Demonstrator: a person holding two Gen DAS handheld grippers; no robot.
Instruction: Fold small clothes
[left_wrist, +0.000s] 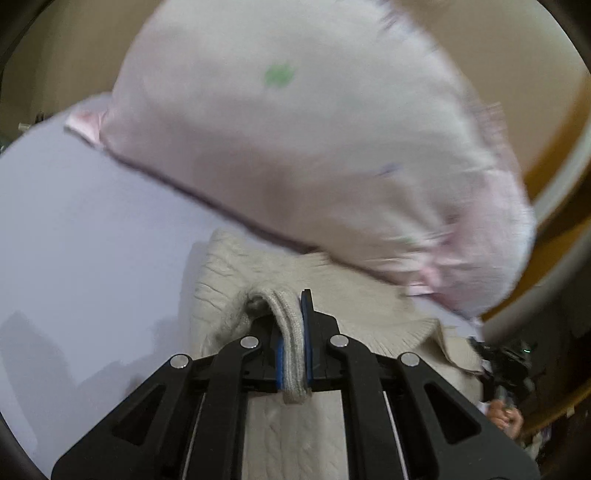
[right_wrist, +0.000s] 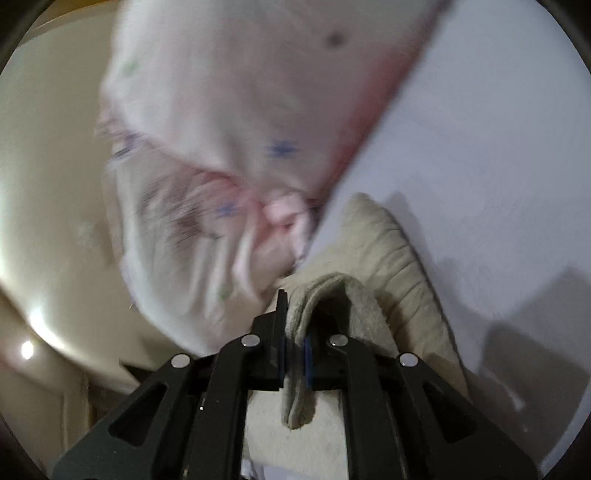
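Observation:
A cream cable-knit garment (left_wrist: 258, 273) lies on the white table (left_wrist: 92, 229). My left gripper (left_wrist: 293, 332) is shut on a ribbed edge of it. It also shows in the right wrist view (right_wrist: 399, 266), where my right gripper (right_wrist: 295, 332) is shut on another ribbed edge, lifted off the table (right_wrist: 480, 147). A pale pink printed garment (left_wrist: 295, 140) lies just beyond the knit, blurred in both views (right_wrist: 229, 129).
The table's right edge and a wooden floor (left_wrist: 554, 122) show in the left wrist view. The other gripper and a hand (left_wrist: 506, 413) are at its lower right. A beige floor (right_wrist: 44, 184) lies left of the table in the right wrist view.

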